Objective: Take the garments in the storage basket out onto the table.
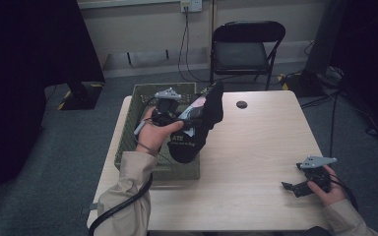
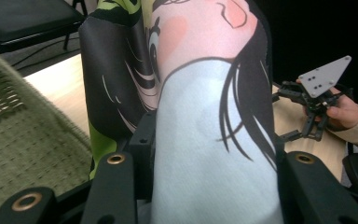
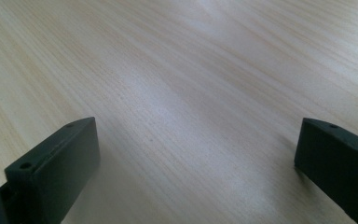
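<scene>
Left gripper lifted over the green woven basket at the table's left side — jaws clamped on a black printed cloth pouch, cartoon face on it, hanging above the basket's right rim. Right gripper low near the table's front right corner, well apart from the basket — jaws spread wide, holding nothing.

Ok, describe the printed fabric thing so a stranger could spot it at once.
Start at the light wooden table and go to the green woven basket on its left side. Held up over the basket's right edge, clamped in the left hand-held gripper, is a black garment. Its cartoon print of pink, white and green sets it apart; nothing else here is printed cloth.
</scene>
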`<state>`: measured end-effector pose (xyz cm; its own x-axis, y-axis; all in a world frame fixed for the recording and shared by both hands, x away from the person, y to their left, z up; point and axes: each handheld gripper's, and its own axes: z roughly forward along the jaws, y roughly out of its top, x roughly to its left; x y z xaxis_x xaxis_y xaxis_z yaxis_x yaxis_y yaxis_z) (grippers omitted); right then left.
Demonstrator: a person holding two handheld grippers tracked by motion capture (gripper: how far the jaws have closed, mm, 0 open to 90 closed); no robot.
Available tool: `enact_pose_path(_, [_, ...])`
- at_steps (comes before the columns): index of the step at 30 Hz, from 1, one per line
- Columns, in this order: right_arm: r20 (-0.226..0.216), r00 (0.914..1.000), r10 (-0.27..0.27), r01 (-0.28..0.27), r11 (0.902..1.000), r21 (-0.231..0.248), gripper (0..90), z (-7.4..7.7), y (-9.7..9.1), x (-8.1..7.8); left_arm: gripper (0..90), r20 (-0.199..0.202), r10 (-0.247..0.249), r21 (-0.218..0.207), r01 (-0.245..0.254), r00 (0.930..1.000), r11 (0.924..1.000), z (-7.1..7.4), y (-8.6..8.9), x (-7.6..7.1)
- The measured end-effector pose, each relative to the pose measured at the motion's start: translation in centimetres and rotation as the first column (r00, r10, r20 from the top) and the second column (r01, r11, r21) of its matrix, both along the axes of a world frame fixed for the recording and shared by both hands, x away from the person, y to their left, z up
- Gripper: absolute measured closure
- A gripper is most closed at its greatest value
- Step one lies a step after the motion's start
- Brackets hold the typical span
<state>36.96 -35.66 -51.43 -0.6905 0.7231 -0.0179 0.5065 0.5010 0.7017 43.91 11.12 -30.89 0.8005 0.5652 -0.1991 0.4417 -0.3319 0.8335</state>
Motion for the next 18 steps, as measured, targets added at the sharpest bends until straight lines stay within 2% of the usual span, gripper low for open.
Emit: enact_pose_path(18, [0.0,1.0,0.0,0.0,1.0,0.0,0.0,0.0,0.0,0.0,55.3,0.007,-0.098,-0.039,0.098,0.9952,0.9944,-0.5,-3.9,-0.9])
